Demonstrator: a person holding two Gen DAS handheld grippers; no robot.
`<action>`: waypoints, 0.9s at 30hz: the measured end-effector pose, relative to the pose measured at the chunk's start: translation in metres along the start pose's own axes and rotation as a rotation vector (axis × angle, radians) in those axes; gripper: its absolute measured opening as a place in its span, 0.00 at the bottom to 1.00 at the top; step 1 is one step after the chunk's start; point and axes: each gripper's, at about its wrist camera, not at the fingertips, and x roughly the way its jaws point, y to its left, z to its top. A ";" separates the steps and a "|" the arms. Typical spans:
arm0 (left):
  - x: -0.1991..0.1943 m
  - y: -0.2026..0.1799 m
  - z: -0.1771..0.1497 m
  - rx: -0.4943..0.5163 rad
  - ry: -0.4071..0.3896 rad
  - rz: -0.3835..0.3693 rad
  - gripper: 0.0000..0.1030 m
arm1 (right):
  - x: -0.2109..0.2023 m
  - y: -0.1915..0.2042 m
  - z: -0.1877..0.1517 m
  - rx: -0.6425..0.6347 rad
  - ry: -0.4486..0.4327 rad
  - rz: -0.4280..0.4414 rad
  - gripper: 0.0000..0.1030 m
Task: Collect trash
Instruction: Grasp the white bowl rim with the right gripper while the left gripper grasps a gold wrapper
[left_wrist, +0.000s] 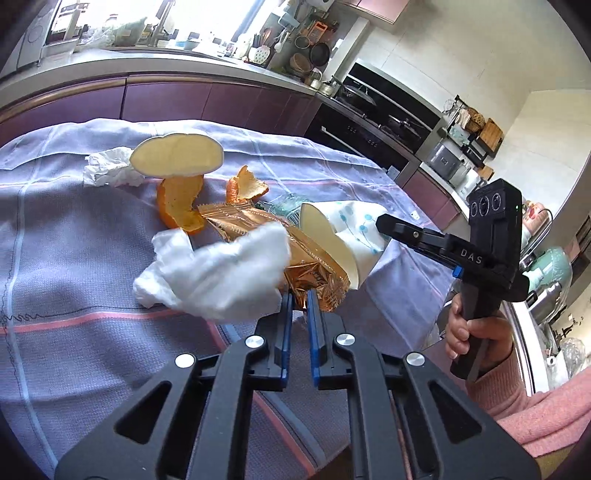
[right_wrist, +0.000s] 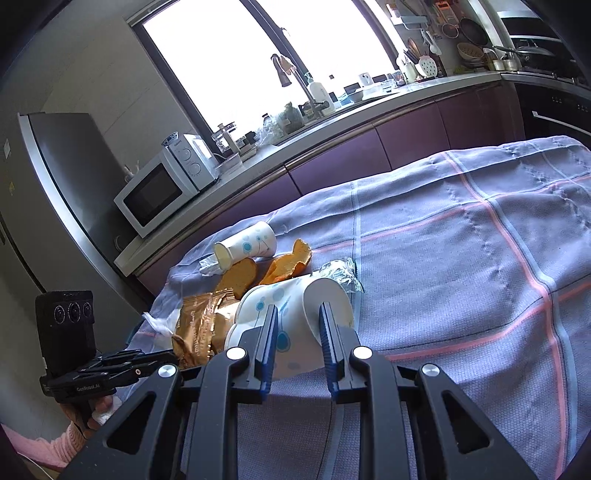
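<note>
The left gripper is clamped on the edge of a gold foil wrapper, with a crumpled tissue riding beside it above the cloth-covered bench; the right gripper pinches the wall of 1 patterned paper cup; orange peel and a second cup lie near; the tissue, seemingly ungripped, could slip off; the thin cup wall may crumple or slide free.

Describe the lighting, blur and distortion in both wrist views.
Left wrist view: the window is blown out, the white tissue near the left claw is motion-blurred, and the counter bows from fisheye. Right wrist view: the window glares white, while the paper cup stays sharp.
</note>
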 end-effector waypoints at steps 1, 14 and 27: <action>-0.007 0.003 0.000 -0.003 -0.013 0.009 0.08 | -0.001 0.001 0.001 -0.002 -0.005 0.003 0.20; -0.085 0.016 -0.004 -0.021 -0.149 0.041 0.08 | -0.001 0.035 0.018 -0.061 -0.041 0.094 0.20; -0.158 0.027 -0.019 -0.029 -0.250 0.133 0.08 | 0.020 0.085 0.027 -0.125 -0.025 0.220 0.20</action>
